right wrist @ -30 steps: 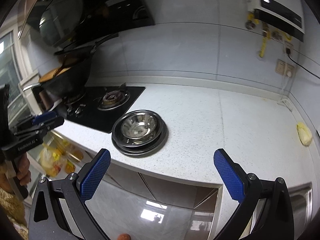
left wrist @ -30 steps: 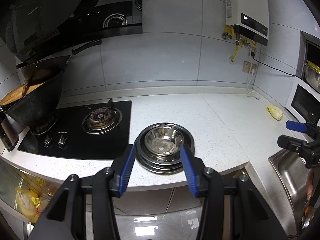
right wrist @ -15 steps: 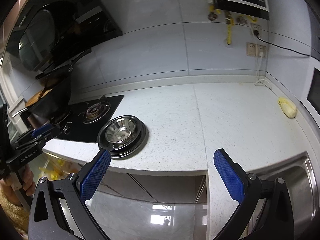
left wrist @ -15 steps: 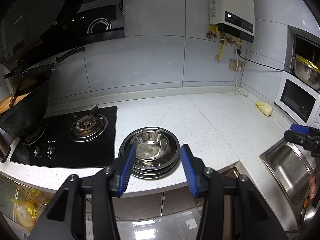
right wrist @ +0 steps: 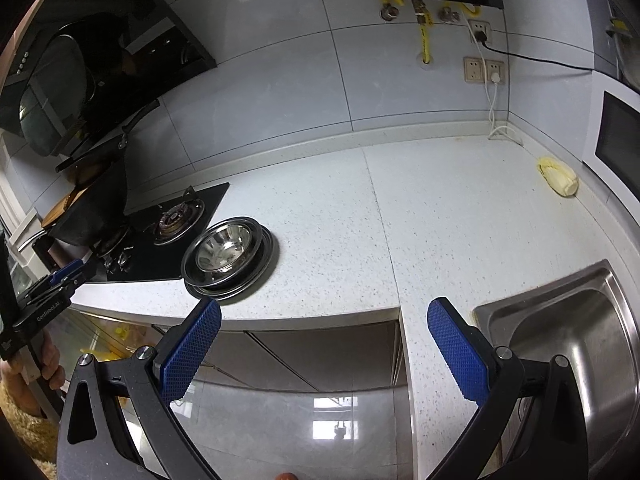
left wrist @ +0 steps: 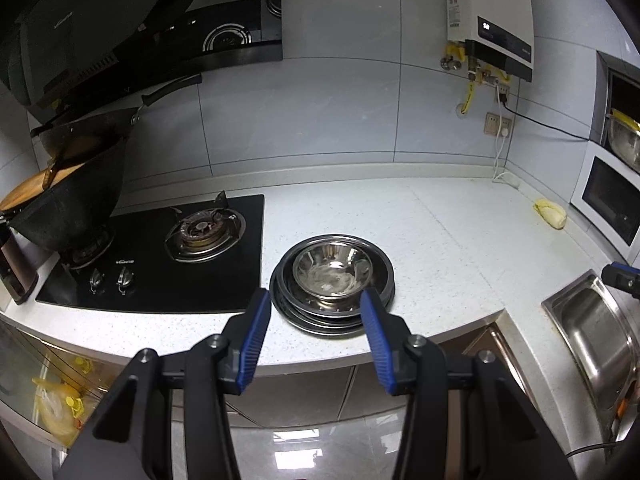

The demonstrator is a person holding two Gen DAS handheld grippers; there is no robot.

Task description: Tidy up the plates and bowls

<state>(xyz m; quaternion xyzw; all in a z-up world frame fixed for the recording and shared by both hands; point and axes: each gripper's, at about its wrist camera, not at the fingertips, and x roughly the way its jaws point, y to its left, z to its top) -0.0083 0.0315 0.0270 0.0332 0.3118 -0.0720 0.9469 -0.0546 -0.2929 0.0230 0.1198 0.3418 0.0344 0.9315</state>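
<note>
- On the white speckled counter [left wrist: 440,240], just right of the black gas hob [left wrist: 160,264]: stack of steel plates [left wrist: 332,316] with a steel bowl [left wrist: 333,270] nested on top, close to the counter's front edge.
- Just in front of the stack, off the counter edge: left gripper [left wrist: 316,336], blue pads half spread with nothing between them, lined up either side of the stack's near rim but not touching it.
- Well right of the stack and nearer, over the counter edge beside the steel sink [right wrist: 580,344]: right gripper [right wrist: 324,344], blue pads spread wide and empty.
- Left of the stack, on the hob's far-left burner: large black wok [left wrist: 72,204] with a wooden board resting in it.
- Far right of the stack, by the wall corner: yellow cloth [left wrist: 551,213] lying on the counter.
- Left of the stack in the right wrist view: a hand [right wrist: 36,368] gripping the left gripper's handle, fuzzy sleeve below it.
</note>
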